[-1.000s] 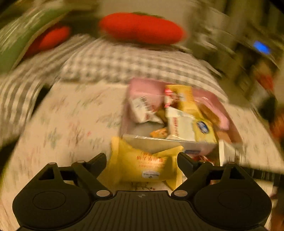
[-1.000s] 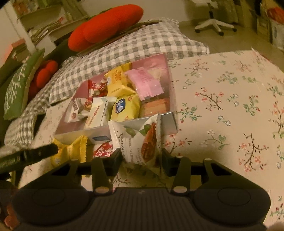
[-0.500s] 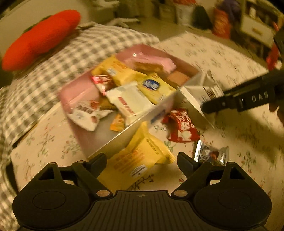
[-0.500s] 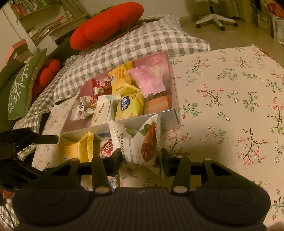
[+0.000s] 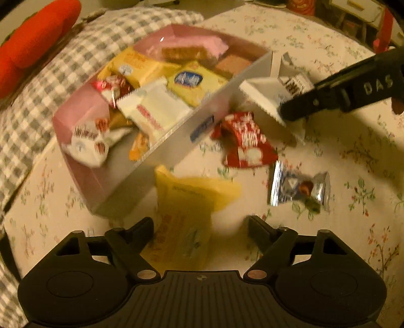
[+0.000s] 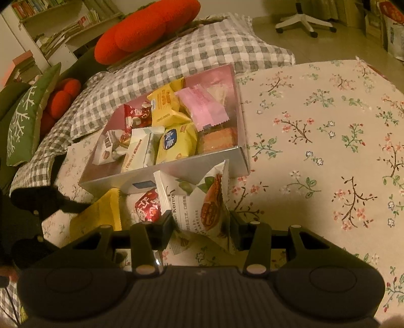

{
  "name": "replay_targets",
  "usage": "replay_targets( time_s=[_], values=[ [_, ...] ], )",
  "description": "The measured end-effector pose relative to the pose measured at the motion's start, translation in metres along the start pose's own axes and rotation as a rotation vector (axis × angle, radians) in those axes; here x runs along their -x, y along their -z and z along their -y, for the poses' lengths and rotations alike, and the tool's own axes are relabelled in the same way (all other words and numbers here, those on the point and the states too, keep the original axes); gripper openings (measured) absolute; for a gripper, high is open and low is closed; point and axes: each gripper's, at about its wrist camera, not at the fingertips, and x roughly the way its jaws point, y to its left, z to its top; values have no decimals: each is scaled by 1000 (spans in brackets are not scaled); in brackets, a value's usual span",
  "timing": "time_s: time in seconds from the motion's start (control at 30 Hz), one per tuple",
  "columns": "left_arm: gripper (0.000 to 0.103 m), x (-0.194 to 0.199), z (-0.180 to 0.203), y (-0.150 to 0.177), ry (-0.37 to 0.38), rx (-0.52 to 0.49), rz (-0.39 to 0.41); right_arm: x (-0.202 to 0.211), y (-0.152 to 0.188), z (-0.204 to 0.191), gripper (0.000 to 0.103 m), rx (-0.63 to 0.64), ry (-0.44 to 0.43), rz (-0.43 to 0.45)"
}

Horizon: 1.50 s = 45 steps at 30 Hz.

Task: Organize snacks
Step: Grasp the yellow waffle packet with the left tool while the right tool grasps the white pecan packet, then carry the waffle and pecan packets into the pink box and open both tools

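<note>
Snacks: found partly packed in a box and partly loose on the cloth in front of it.

Clamped the right gripper [image 6: 200, 222] on a white nut-kernel packet [image 6: 199, 199], fingers pressed to both of its sides, packet upright and lifted off the cloth just in front of the box's near wall. Pointed the left gripper [image 5: 200, 222] steeply down over a yellow packet [image 5: 186, 214], jaws wide and closing, packet lying between them, right finger clear of it, no grip made. In that blurred view, could not tell whether the left finger touched the packet's edge.

Saw that yellow packet flat on the floral cloth [image 5: 341, 164], one end right at the box's near wall. Noted a red packet [image 5: 245, 141] beside it, also close to the wall, and a silver packet [image 5: 298, 189] further out, apart from both.

Found the shallow box [image 6: 176, 166], silvery in front and pink at the back, crowded with wrapped snacks: yellow packets, a pink one, a white one, a red one, and brown biscuits in clear wrap in the right corner.

Behind the box, made out a grey-checked pillow [image 6: 176, 60] with an orange-red cushion [image 6: 146, 30] on top. Further left, a green cushion [image 6: 22, 121] with a white branch pattern, and bookshelves [image 6: 63, 25] beyond. At top right, on the floor, the white base of an office chair [image 6: 303, 22].
</note>
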Motion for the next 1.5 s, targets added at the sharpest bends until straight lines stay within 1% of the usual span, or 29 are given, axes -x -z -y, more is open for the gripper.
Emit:
replay_targets(
  time_s=[0.07, 0.13, 0.17, 0.23, 0.33, 0.47, 0.67, 0.87, 1.0, 1.1, 1.27, 1.5],
  values=[
    [73, 3, -2, 6, 3, 62, 14, 0, 1, -1, 43, 4, 1, -7],
    [57, 6, -3, 14, 4, 140, 37, 1, 2, -2, 43, 9, 0, -13],
    [54, 7, -3, 17, 8, 179, 45, 1, 2, -2, 43, 9, -1, -14],
    [43, 9, -3, 25, 21, 270, 72, 2, 2, -2, 43, 9, -1, -17],
    [40, 14, -1, 34, 6, 390, 111, 2, 3, -3, 43, 4, -4, -20],
    [38, 19, 3, 41, 6, 534, 163, 4, 4, -4, 43, -3, -12, -25],
    [37, 28, 6, 49, 14, 633, 195, 10, 6, -6, 43, -6, -24, -21],
    [37, 47, -2, 47, -7, 677, 230, 16, 3, -9, 43, -10, -22, -6],
    [37, 58, -16, 38, -21, 702, 260, 21, -5, -13, 43, -15, -20, 16],
    [37, 62, -27, 28, -23, 725, 281, 22, -15, -15, 43, -33, -41, 26],
    [37, 60, -48, 6, -20, 768, 305, 20, -37, -22, 43, -39, -48, 44],
    [37, 41, -74, -22, -32, 824, 307, 3, -60, -24, 43, -66, -56, 44]
  ],
)
